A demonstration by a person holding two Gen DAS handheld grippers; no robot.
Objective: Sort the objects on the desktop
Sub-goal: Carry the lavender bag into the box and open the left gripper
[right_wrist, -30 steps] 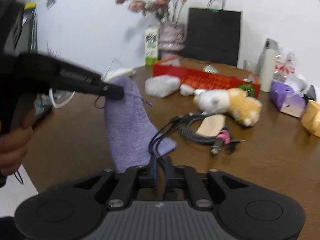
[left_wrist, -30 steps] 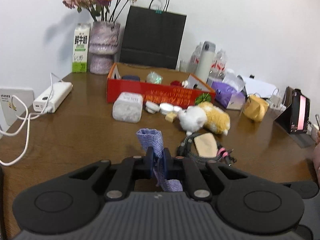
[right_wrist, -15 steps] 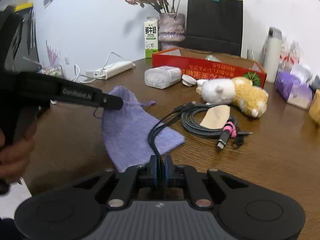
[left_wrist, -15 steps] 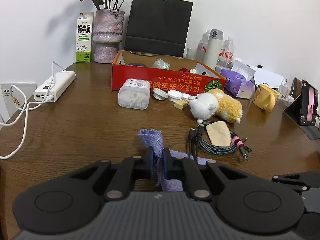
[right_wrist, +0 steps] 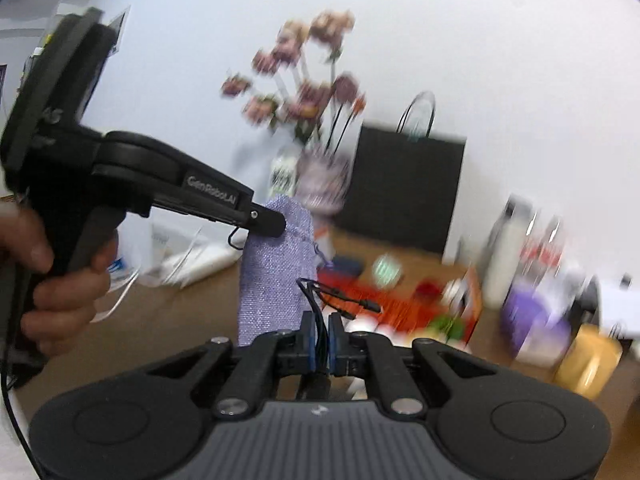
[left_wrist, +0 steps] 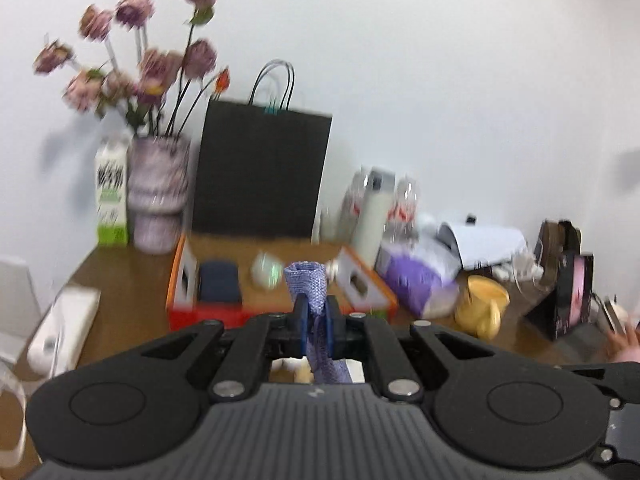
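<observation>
Above the wooden table [left_wrist: 120, 280], the left hand-held gripper [left_wrist: 315, 322] is clamped on the neck of a lilac mesh drawstring pouch [left_wrist: 310, 284], whose gathered top pokes up between the blue pads while the rest drops out of sight below the fingers. From the right wrist camera the same pouch [right_wrist: 276, 272] hangs clear of the table at about 10 o'clock from the right hand-held gripper [right_wrist: 321, 334], pinched at its top by the left tool's black tip. The right hand-held gripper is closed on a bundle of thin black charging cables [right_wrist: 320, 300], whose plug ends splay toward 2 o'clock. Beyond both, at 12 o'clock, sits a red cardboard box [left_wrist: 188, 312] holding a dark blue case [left_wrist: 219, 286] and a small pale green item [left_wrist: 267, 272]. A black paper bag [left_wrist: 260, 168] and a vase of dried roses [left_wrist: 158, 192] stand against the wall behind it. At 2 o'clock lie a purple tissue pack [left_wrist: 416, 284] and a yellow mug [left_wrist: 480, 308]. Both views are motion-blurred.
</observation>
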